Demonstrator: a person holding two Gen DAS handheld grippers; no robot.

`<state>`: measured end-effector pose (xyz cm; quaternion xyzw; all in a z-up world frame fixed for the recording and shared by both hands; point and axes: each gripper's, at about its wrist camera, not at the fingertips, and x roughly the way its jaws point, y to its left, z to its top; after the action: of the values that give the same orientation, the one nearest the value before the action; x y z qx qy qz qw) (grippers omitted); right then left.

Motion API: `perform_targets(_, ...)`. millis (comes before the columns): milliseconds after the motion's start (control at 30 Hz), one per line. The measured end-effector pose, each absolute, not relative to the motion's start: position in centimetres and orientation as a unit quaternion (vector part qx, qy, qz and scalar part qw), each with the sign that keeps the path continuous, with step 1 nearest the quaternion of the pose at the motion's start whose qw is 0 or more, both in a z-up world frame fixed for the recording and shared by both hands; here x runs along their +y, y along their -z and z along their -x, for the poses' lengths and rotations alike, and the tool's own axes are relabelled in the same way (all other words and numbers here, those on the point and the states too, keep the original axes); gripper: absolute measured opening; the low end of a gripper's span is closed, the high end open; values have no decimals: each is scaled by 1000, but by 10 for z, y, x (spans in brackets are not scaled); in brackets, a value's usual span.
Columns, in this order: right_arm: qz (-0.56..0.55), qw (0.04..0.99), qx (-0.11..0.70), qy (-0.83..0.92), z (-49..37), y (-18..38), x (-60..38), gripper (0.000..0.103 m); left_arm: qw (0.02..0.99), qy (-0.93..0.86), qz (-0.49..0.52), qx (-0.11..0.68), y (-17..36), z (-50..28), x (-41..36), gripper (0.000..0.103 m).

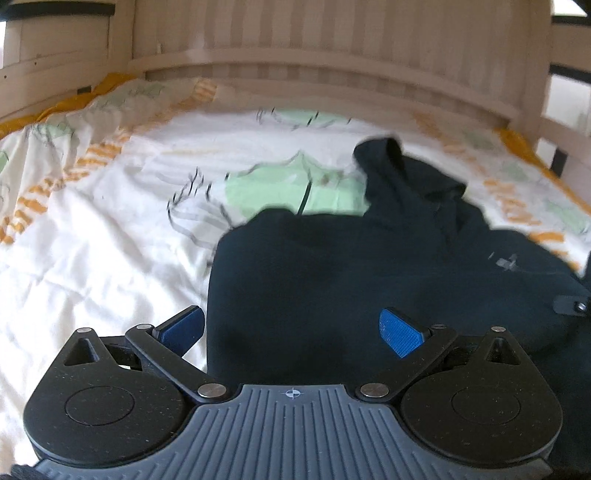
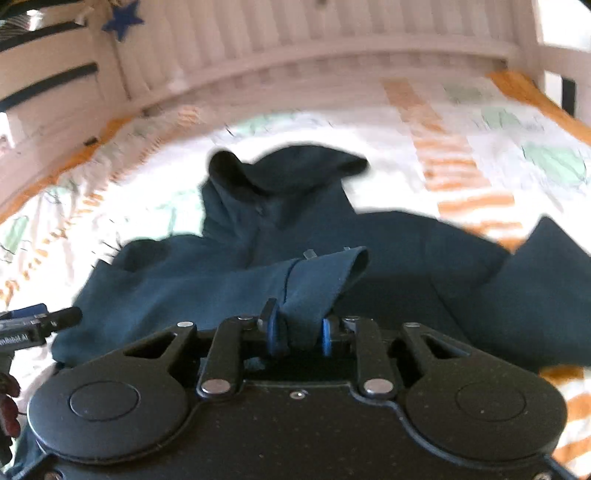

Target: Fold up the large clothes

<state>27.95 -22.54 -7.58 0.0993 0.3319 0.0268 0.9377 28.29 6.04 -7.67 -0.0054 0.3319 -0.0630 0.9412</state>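
A dark navy hoodie (image 1: 351,266) lies spread on the bed, hood pointing toward the headboard; it also shows in the right wrist view (image 2: 229,273). My left gripper (image 1: 291,328) is open and empty, its blue fingers (image 1: 400,332) straddling the hoodie's left part just above the fabric. My right gripper (image 2: 299,334) is shut on a sleeve cuff (image 2: 325,273) of the hoodie, held lifted over the body of the garment. The left gripper's tip shows at the left edge of the right wrist view (image 2: 40,321).
The bed has a white duvet (image 1: 92,240) with green and orange prints. A pale wooden slatted headboard (image 1: 332,55) stands behind, with side rails (image 2: 55,110) to the left and right. A blue star (image 2: 122,18) hangs on the frame.
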Motion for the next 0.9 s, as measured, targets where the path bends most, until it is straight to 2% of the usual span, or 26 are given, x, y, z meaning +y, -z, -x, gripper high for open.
perform_targets(33, -94, 935, 340, -19, -280, 82, -225, 39, 938, 60, 4, 342, 84, -285, 61, 103)
perform_targets(100, -82, 933, 350, -2, -279, 95, -223, 50, 931, 52, 2, 362, 99, -286, 62, 103)
perform_targets(267, -84, 944, 318, 16, -266, 111, -227, 58, 926, 53, 21, 374, 109, -288, 70, 103)
perform_targets(900, -117, 947, 299, -4, -256, 114, -238, 69, 930, 42, -2, 365, 114, -286, 62, 103)
